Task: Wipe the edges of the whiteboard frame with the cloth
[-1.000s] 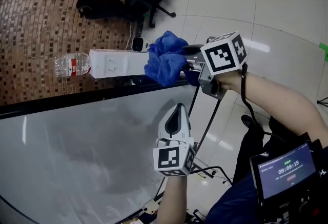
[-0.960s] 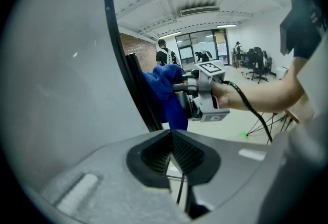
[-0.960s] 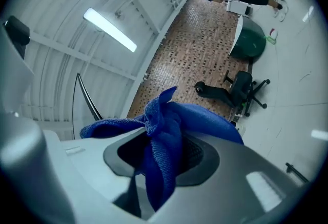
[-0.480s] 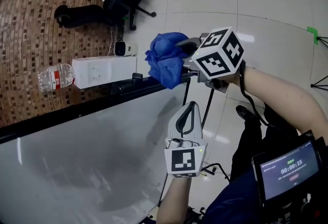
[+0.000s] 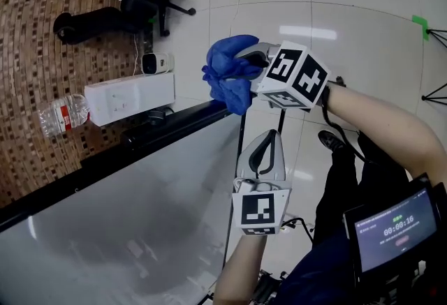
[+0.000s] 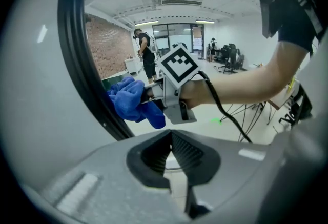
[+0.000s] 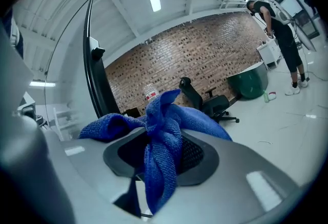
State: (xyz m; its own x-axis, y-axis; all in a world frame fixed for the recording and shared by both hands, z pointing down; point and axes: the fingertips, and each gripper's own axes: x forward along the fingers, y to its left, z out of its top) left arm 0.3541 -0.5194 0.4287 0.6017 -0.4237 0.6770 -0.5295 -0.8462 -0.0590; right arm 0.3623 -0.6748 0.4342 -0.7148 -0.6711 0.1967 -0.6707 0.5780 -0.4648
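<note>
Nearest to me, the left gripper (image 5: 263, 139) is sitting clenched with nothing between its jaws, just beside the right edge of the glossy white whiteboard (image 5: 126, 227). I judge it is waiting there as a spare hand, maybe to steady the board. Further out, the right gripper (image 5: 246, 63) is grasping the crumpled blue microfibre cloth (image 5: 229, 77). Most of the fabric is bunching out in front of the jaws, so that the cloth and not the plastic is meeting the board's thin black frame (image 5: 174, 128). The cloth is hanging just above the upper right corner of that frame. Whether it is touching there, I cannot tell. I judge the wiping is about to begin from this corner.
</note>
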